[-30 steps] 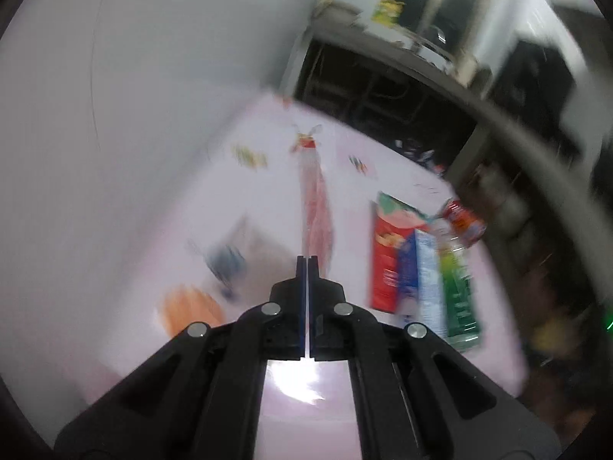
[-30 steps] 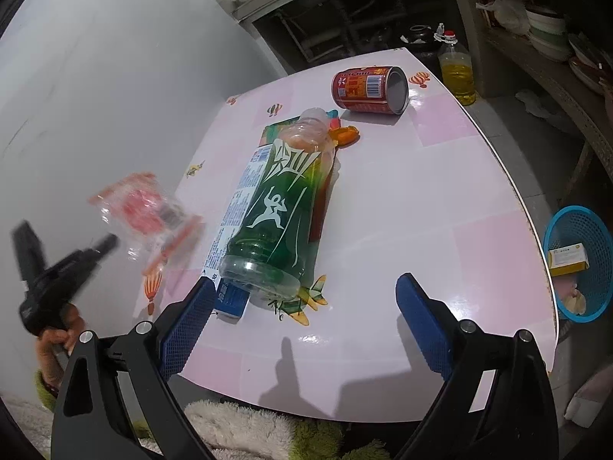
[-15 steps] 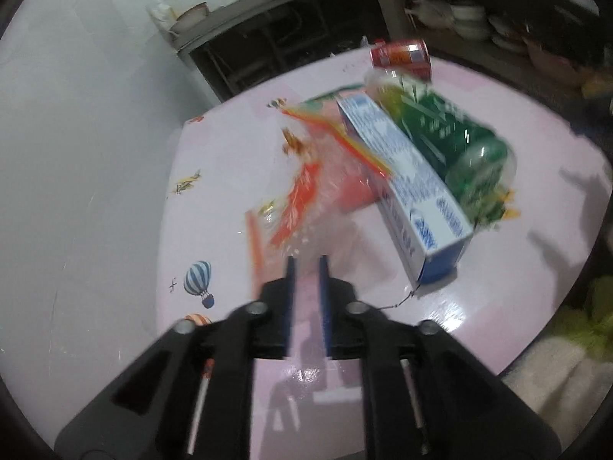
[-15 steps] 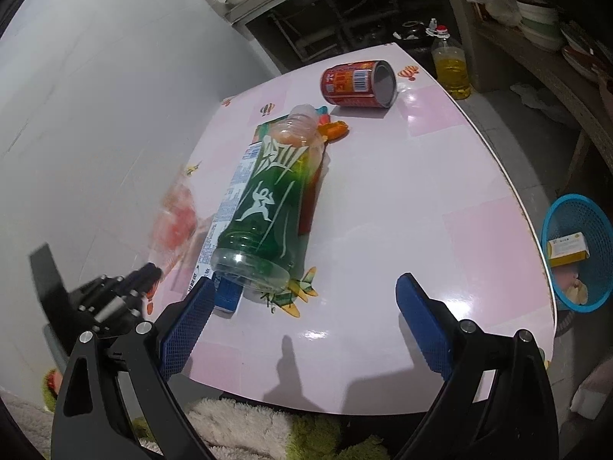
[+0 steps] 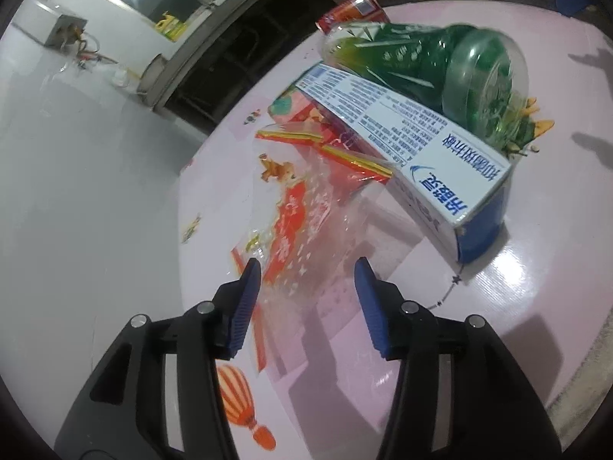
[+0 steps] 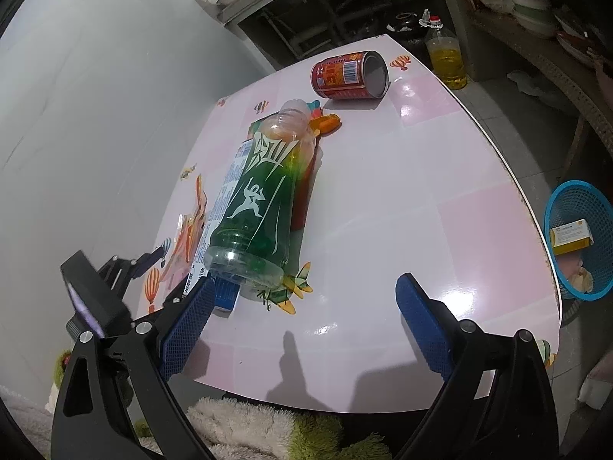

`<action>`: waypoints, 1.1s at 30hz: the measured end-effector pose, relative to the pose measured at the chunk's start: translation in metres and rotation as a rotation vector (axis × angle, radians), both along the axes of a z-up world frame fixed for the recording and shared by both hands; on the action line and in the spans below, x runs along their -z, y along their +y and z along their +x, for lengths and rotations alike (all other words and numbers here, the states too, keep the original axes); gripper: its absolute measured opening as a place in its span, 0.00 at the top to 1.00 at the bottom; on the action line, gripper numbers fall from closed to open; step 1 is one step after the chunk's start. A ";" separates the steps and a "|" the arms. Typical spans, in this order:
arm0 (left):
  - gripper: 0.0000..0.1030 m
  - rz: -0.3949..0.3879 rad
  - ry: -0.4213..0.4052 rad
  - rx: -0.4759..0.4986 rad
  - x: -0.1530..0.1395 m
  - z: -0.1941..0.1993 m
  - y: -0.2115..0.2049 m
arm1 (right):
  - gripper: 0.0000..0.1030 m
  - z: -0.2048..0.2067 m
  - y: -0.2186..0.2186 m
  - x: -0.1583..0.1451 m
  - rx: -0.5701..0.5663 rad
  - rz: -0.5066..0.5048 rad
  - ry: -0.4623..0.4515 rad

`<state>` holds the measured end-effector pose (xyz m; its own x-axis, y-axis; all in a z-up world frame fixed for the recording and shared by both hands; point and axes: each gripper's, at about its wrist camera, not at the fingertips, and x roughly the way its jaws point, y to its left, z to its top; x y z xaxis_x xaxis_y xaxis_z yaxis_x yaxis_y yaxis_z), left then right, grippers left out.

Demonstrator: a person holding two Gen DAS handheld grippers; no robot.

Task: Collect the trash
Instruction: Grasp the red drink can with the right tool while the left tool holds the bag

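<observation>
Left gripper: your left gripper (image 5: 306, 280) has its jaws spread, and they have just been opening; the clear wrapper (image 5: 306, 207) lies flat between and ahead of the tips, no pad pressing on it; I judge you are letting it down beside the pile so the trash sits together.
Right gripper: your right gripper (image 6: 302, 306) stands wide apart over the near table edge, pinching nothing; it hangs there free, probably so it can take the next piece.
Wrapper: red print on clear film; in the left wrist view it runs from 12 toward 1 o'clock off the tips, its far end touching the box (image 5: 406, 145).
Box: white and blue, lying on its side at 1 o'clock in the left view; it rests on a red packet (image 5: 302, 115) and props the bottle.
Bottle: the green bottle (image 6: 260, 195) lies on its side, neck pointing to 12 o'clock in the right view, leaning on the box so it cannot roll off.
Can: the red can (image 6: 348, 74) lies on its side at 12 o'clock, well apart from the pile, open end facing right.
Basket: the blue basket (image 6: 597, 199) stands on the floor at 3 o'clock, off the pink table (image 6: 440, 199); it holds a yellow carton already; likely where all this goes.
</observation>
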<state>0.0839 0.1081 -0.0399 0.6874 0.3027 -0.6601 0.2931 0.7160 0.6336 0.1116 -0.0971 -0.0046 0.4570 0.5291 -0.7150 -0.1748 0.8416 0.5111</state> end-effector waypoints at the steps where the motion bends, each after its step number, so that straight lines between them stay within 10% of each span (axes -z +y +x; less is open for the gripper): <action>1: 0.53 0.000 0.005 0.003 0.004 0.003 -0.002 | 0.10 0.000 0.000 0.000 0.001 0.000 0.001; 12: 0.97 -0.109 0.001 -0.029 0.001 0.018 0.009 | 0.10 0.006 -0.001 0.004 0.009 -0.012 0.019; 18: 1.00 -0.201 -0.043 -0.087 -0.019 0.019 0.024 | 0.10 0.019 -0.003 -0.003 -0.007 -0.064 -0.015; 27: 1.00 -0.439 -0.155 -0.244 -0.063 0.023 0.063 | 0.08 0.126 0.020 -0.080 -0.207 -0.332 -0.364; 33: 1.00 -0.590 -0.204 -0.289 -0.082 0.024 0.080 | 0.08 0.220 0.070 -0.071 -0.440 -0.486 -0.334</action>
